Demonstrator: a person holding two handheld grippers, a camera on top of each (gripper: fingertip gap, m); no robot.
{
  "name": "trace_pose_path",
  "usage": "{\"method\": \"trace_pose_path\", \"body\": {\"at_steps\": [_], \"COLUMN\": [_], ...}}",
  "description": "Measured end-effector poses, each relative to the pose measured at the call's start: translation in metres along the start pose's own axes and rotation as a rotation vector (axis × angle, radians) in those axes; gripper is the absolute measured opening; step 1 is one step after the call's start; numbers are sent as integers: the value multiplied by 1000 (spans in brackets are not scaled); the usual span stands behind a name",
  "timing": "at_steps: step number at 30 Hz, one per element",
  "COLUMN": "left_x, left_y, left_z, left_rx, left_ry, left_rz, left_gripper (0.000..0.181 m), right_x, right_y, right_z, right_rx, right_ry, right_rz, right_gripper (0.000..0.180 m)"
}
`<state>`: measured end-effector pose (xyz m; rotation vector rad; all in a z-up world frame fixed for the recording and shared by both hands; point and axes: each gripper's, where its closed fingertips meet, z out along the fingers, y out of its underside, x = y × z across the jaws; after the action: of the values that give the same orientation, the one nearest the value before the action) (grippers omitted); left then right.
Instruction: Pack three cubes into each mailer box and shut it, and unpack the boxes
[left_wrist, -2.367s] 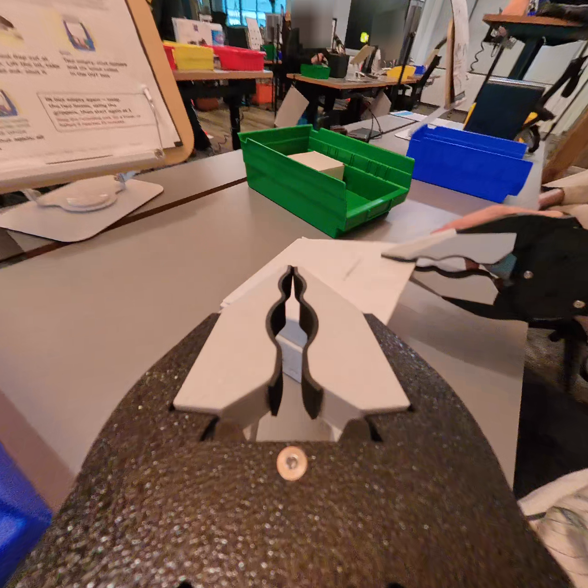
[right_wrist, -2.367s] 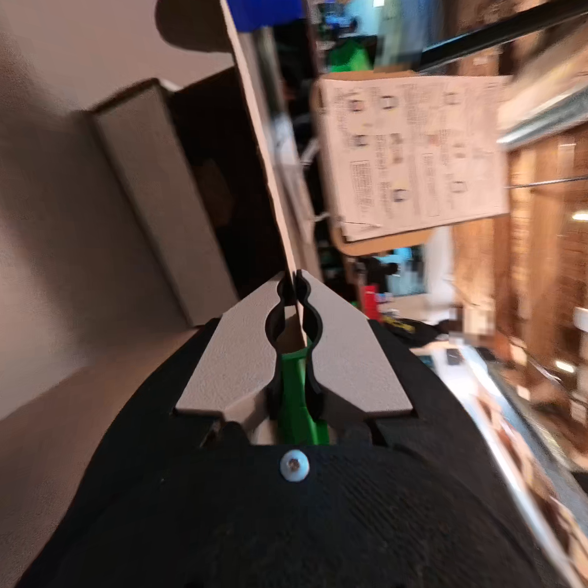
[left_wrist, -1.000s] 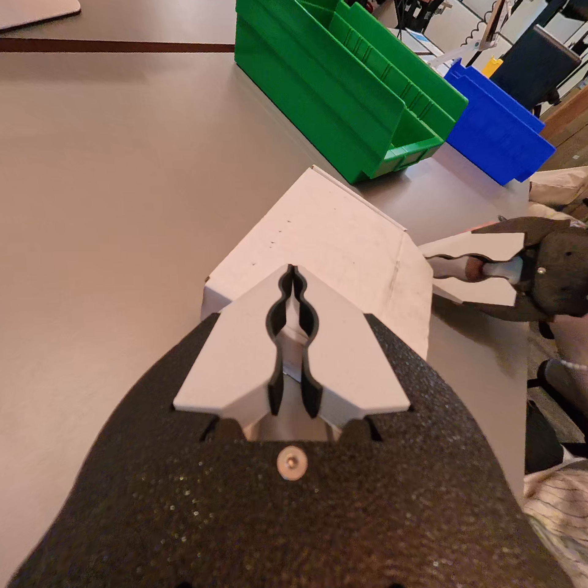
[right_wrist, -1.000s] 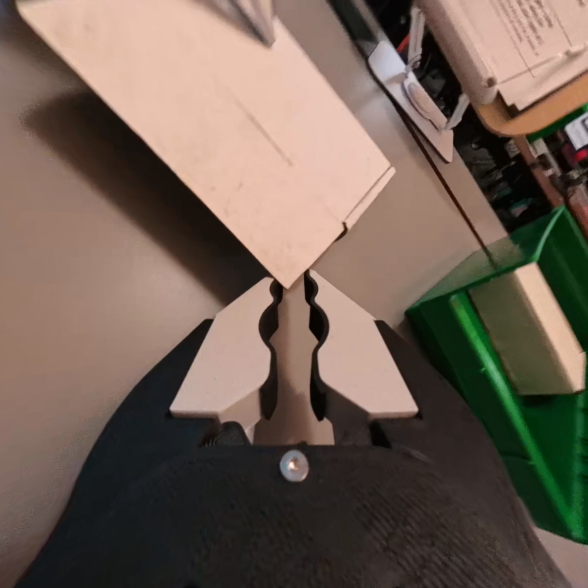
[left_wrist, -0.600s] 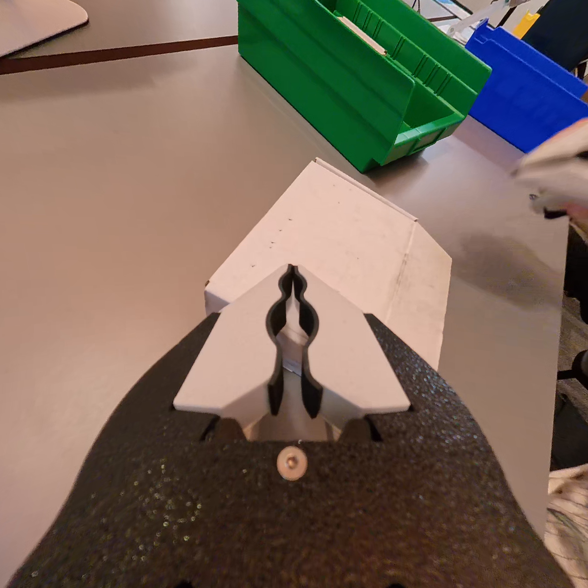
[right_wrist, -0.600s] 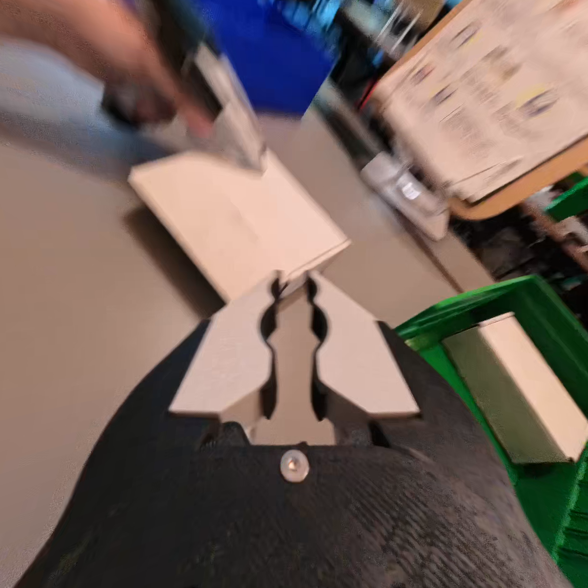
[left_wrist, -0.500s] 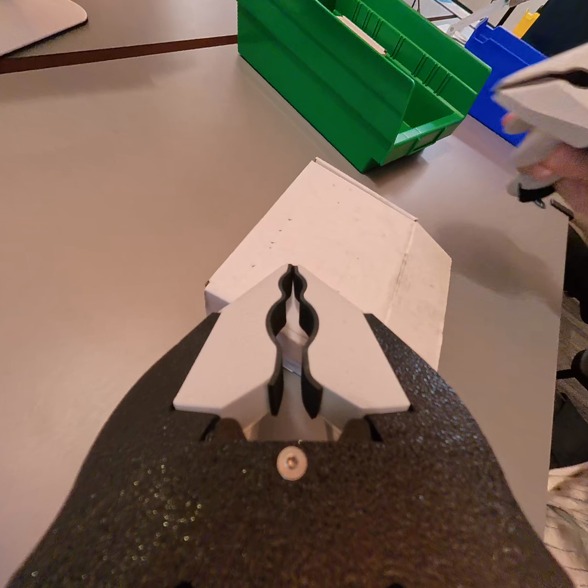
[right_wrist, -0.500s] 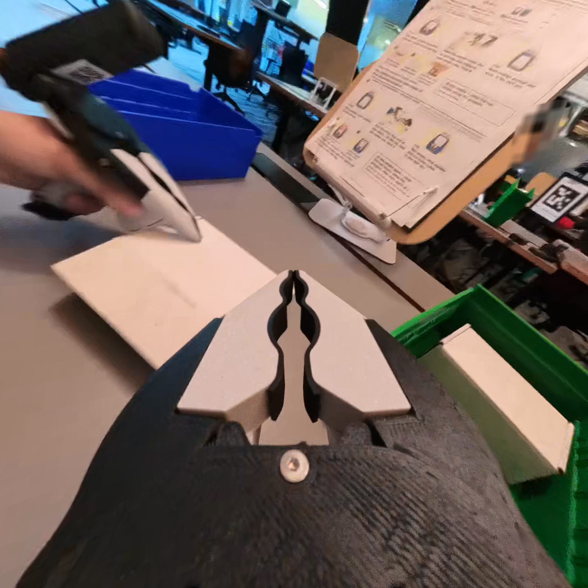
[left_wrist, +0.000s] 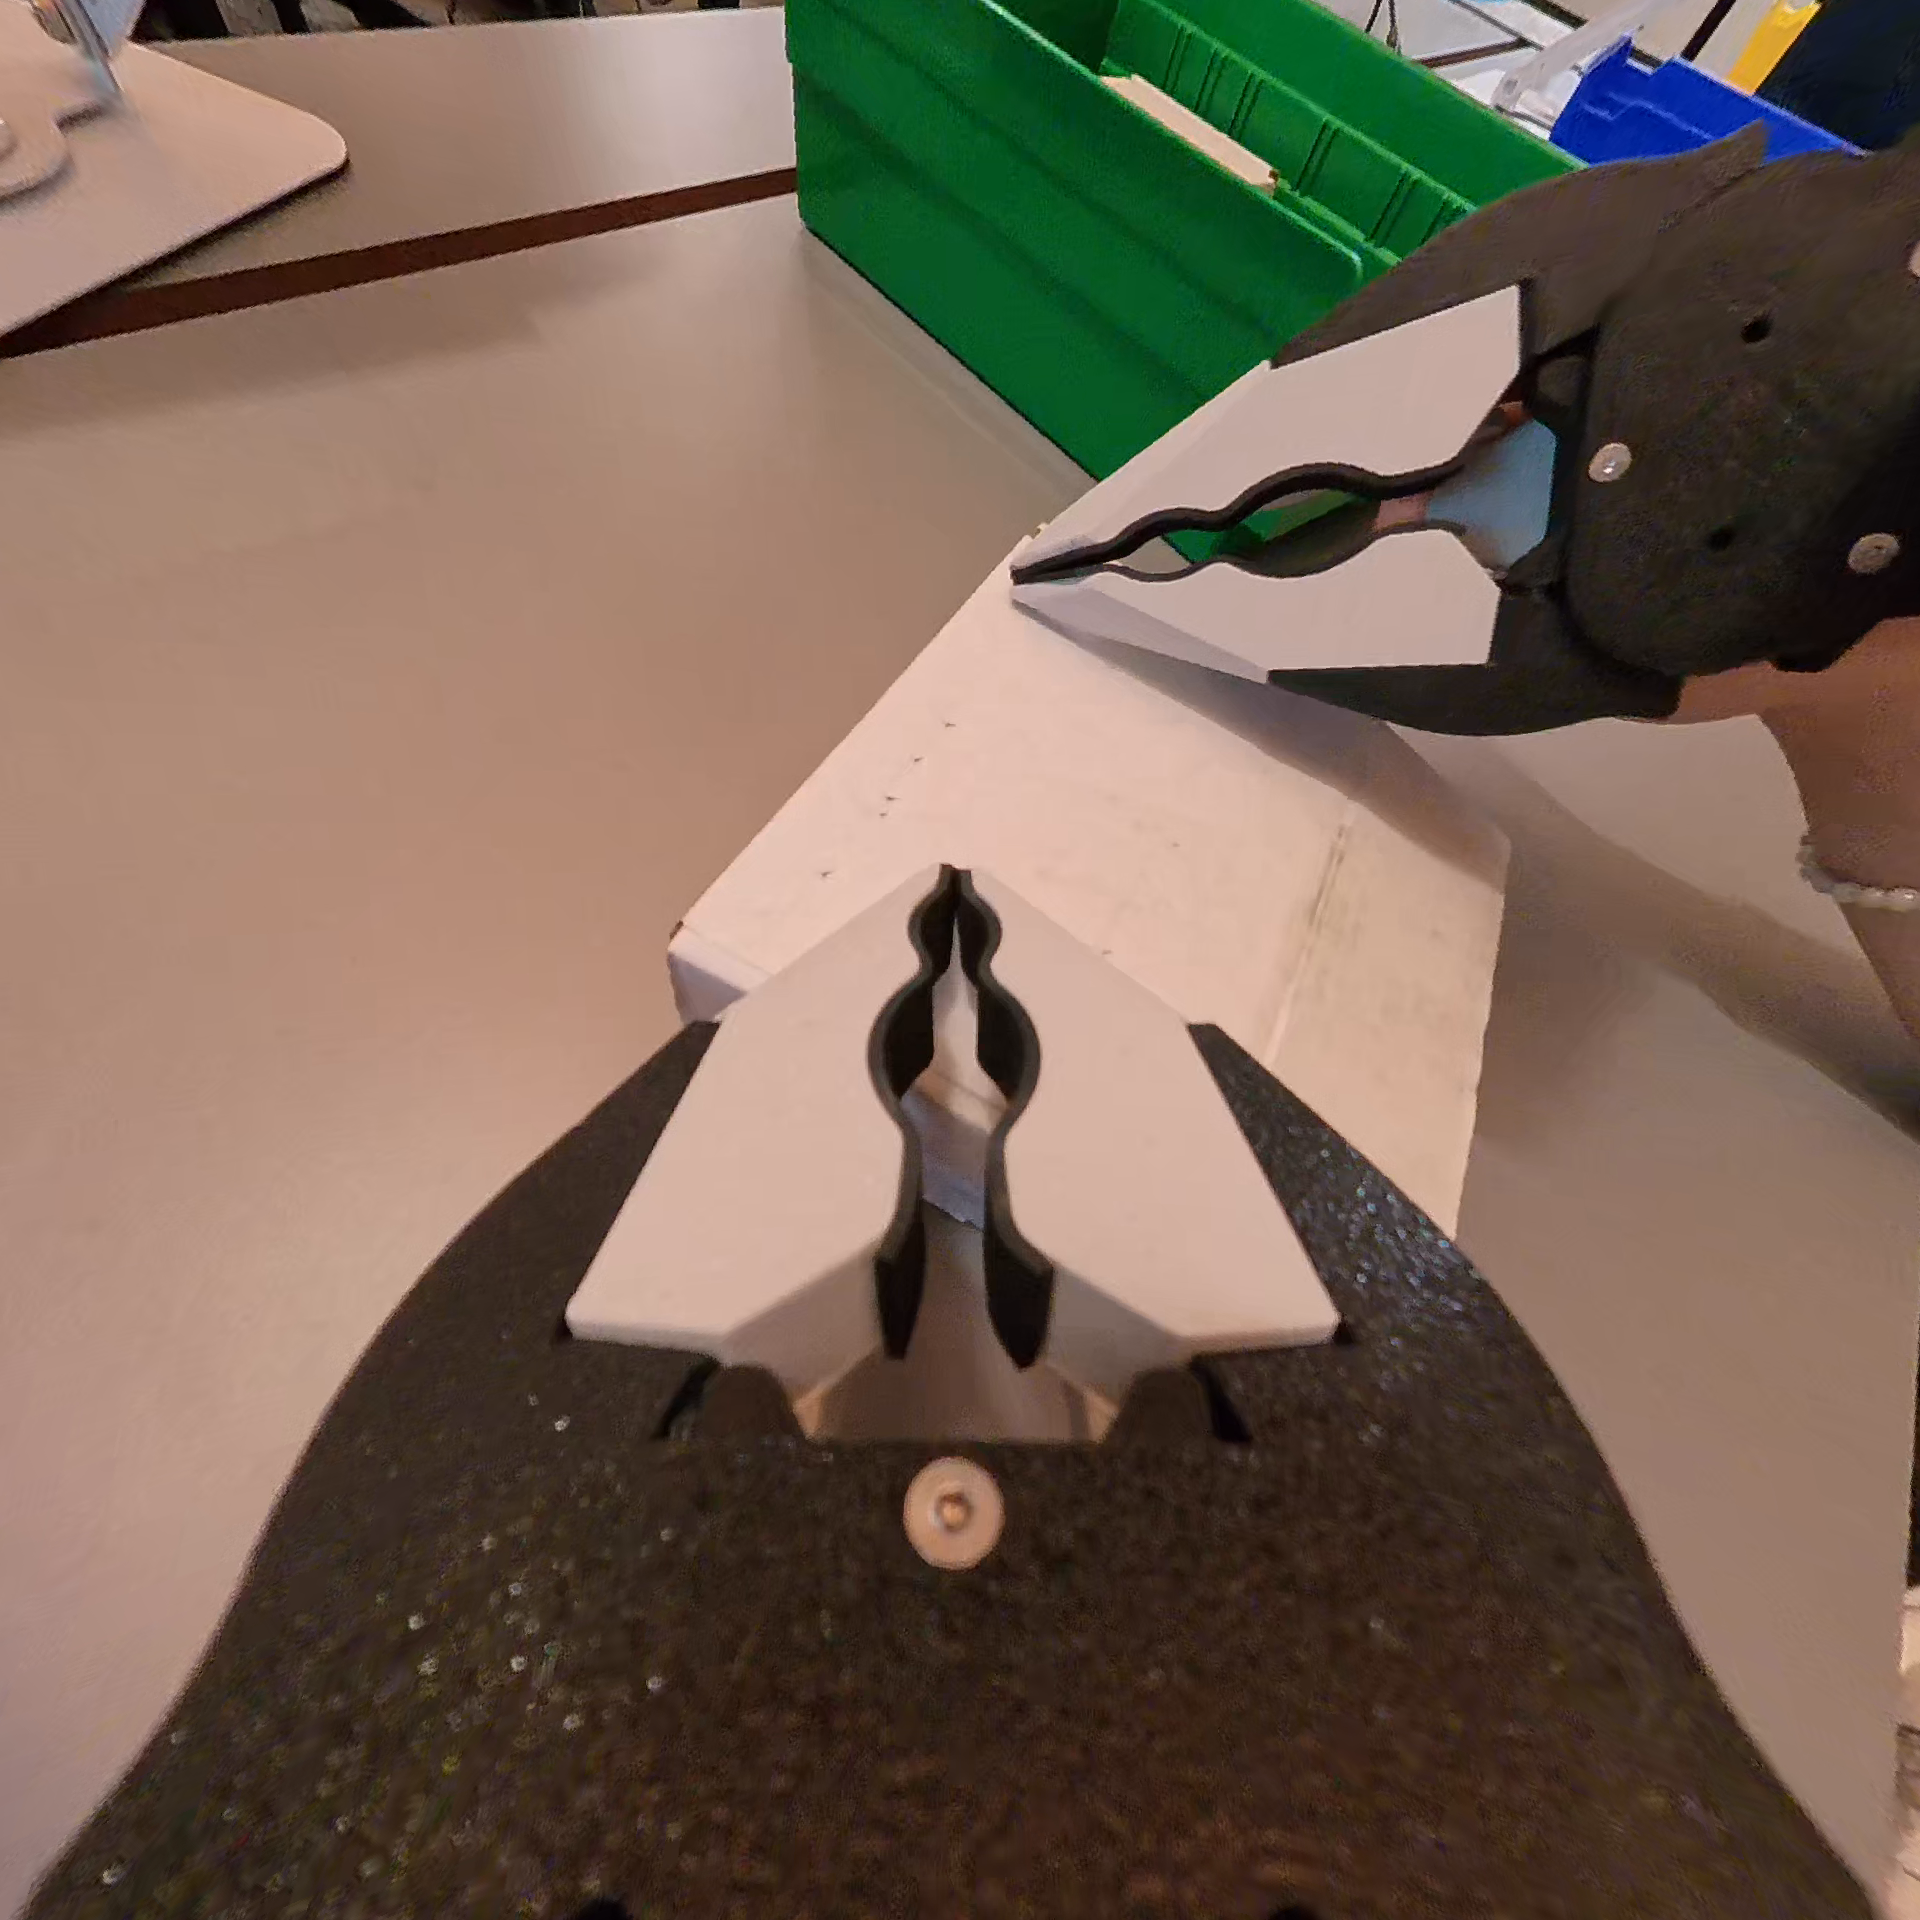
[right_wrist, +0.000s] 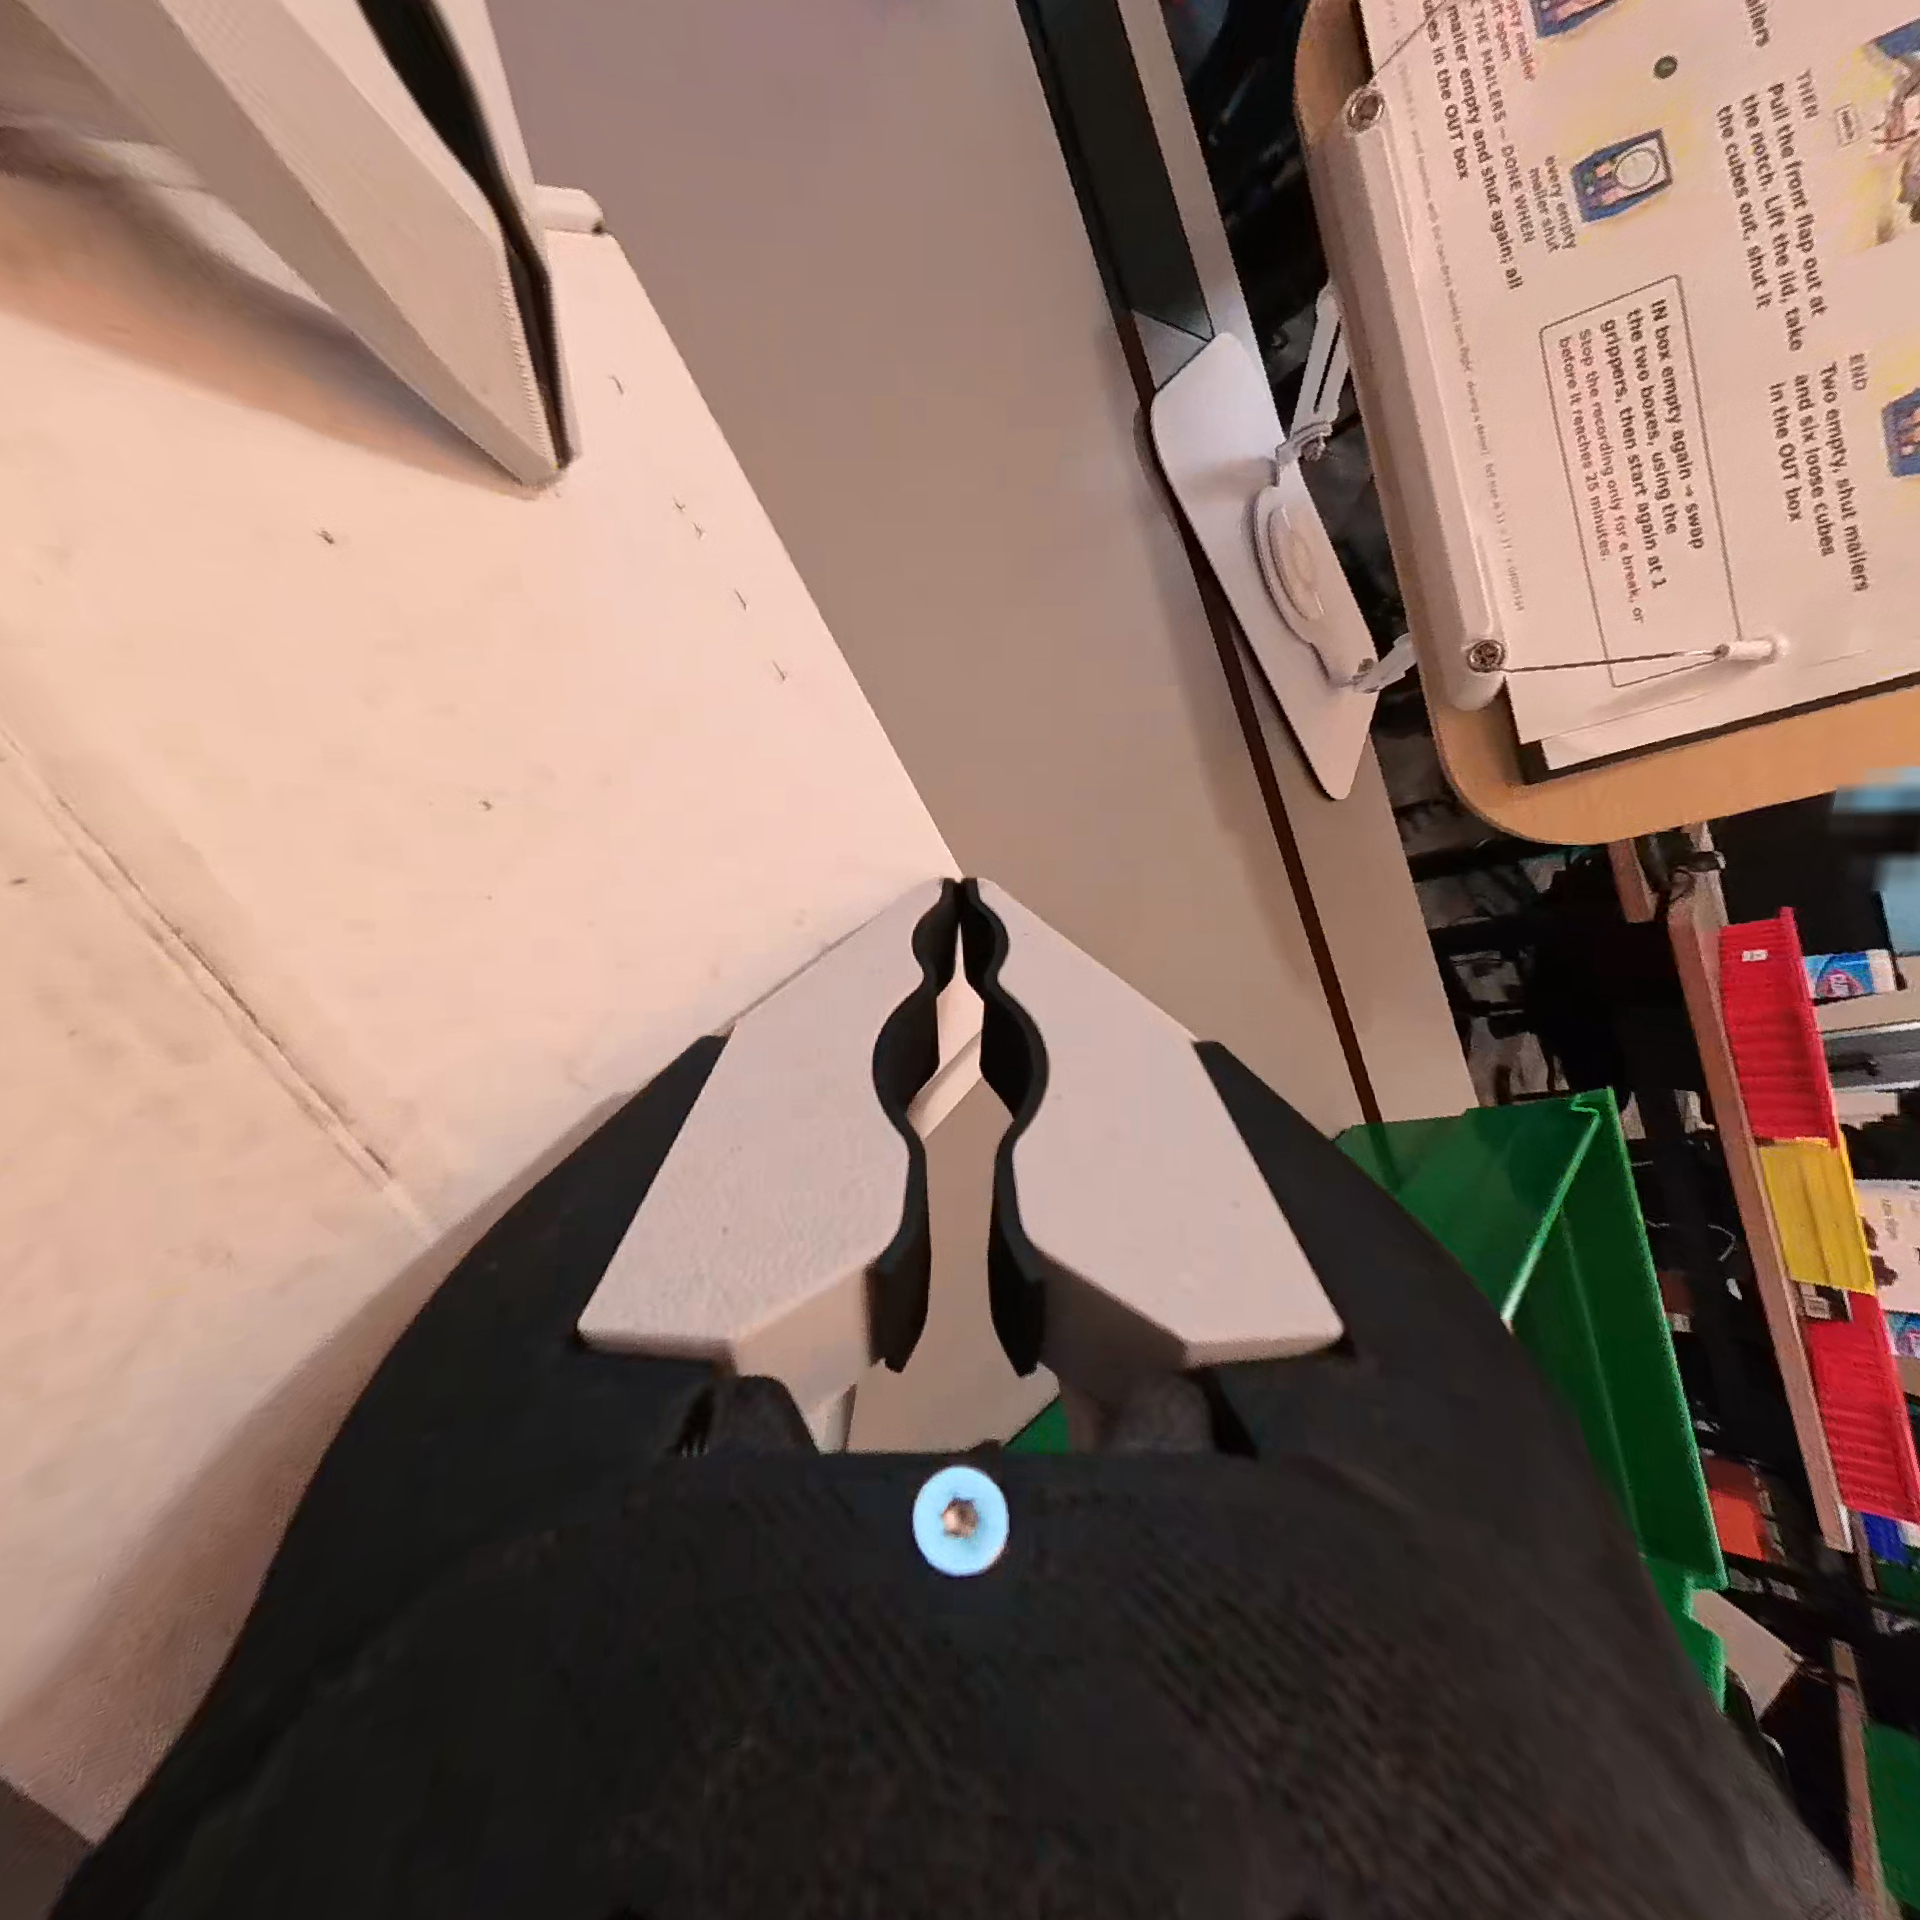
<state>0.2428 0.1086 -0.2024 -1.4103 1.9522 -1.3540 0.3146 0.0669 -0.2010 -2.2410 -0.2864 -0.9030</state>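
Warm, even indoor light; soft shadows; wide-angle edge bending; slight blur at frame edges.

A grey-brown counter (left_wrist: 416, 644) fills most of the left wrist view, with a dark seam (left_wrist: 416, 255) crossing it in the upper left of the frame. A closed white mailer box (left_wrist: 1122, 831) lies flat on it at centre right. A green bin (left_wrist: 1039, 229) stands on it at the top centre, beyond the box. The flat pale base of a document stand (left_wrist: 156, 197) rests in the upper left corner.
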Motion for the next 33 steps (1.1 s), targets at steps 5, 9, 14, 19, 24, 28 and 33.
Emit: {"method": "trace_pose_path", "body": {"at_steps": [5,9,14,19,24,28,33], "left_x": [8,24,59,63,46,42,41], "left_y": [-7,3,57,89,74,79,77], "left_z": [-26,-70,-92,-74,-58,-45,-45], "left_rx": [100,164,18,-99,-91,-172,-165], "left_ry": [-38,-81,-91,-347,-544,-558,-559], "left_rz": [22,111,205,272,379,426,418], "left_gripper": [22,26,43,45,44,25,8], "right_x": [0,0,0,0,0,0,0], "right_y": [1,2,2,2,2,2,2], "right_z": [0,0,0,-1,0,-1,-1], "right_rx": [-13,-27,-39,-43,-54,-60,-75], "right_ry": [-20,-4,11,9,10,17,39], "right_rz": [80,57,50,63,58,53,32], "right_gripper": [0,0,0,0,0,0,0]}}
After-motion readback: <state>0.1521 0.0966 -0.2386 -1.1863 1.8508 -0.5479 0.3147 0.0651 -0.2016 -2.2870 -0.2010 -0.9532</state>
